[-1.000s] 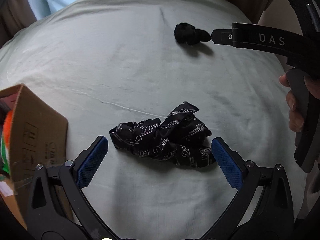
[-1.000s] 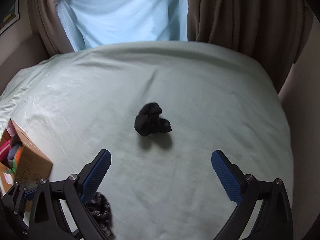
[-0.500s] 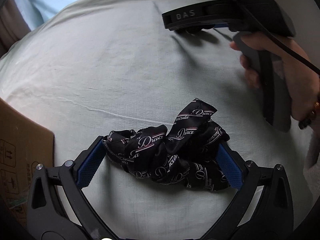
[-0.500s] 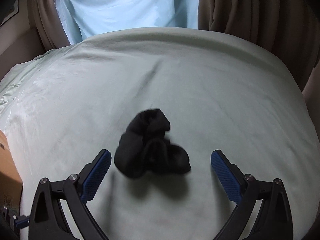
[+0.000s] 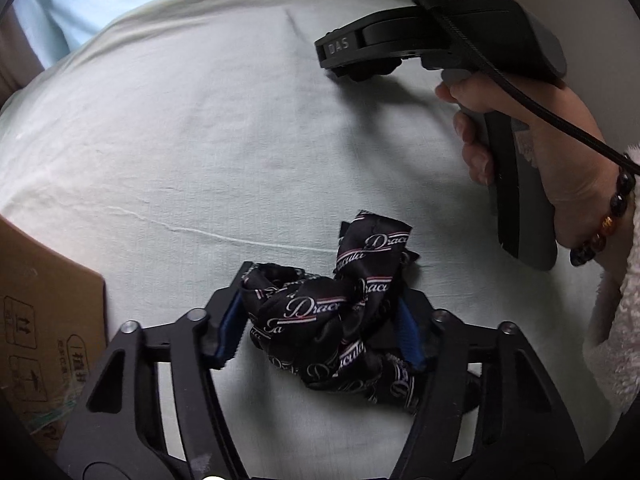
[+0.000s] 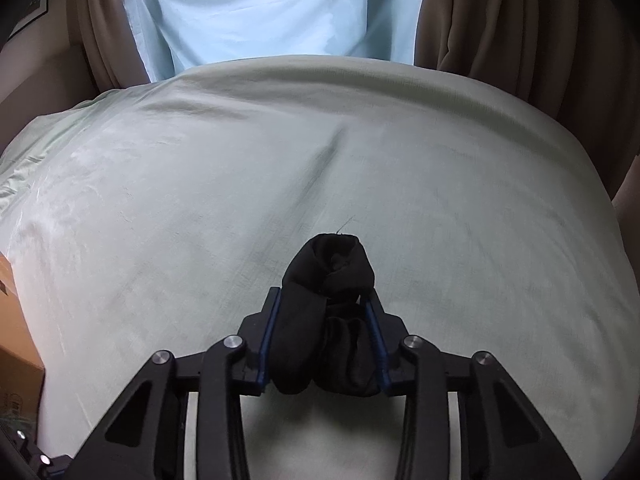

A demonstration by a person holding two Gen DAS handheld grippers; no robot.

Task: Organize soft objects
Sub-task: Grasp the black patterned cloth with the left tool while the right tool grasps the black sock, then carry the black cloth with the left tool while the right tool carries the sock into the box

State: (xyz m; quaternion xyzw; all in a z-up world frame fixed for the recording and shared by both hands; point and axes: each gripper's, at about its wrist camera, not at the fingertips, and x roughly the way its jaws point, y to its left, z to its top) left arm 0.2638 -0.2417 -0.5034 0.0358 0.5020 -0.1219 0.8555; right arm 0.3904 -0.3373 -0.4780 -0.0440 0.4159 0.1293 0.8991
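Black scarf (image 5: 332,320) white-lettered; plain black sock (image 6: 328,320); pale-green sheet (image 6: 200,200).

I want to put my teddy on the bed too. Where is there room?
Lots of bare sheet lies beyond the black sock bundle, up to the curtains. It's crowded by the printed scarf, between the cardboard box and the right hand.

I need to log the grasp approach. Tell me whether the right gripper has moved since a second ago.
Yes. The right gripper has advanced down the pale green bedsheet onto the black sock bundle, and its jaws have just been closing, so that the pads now press the bundle.
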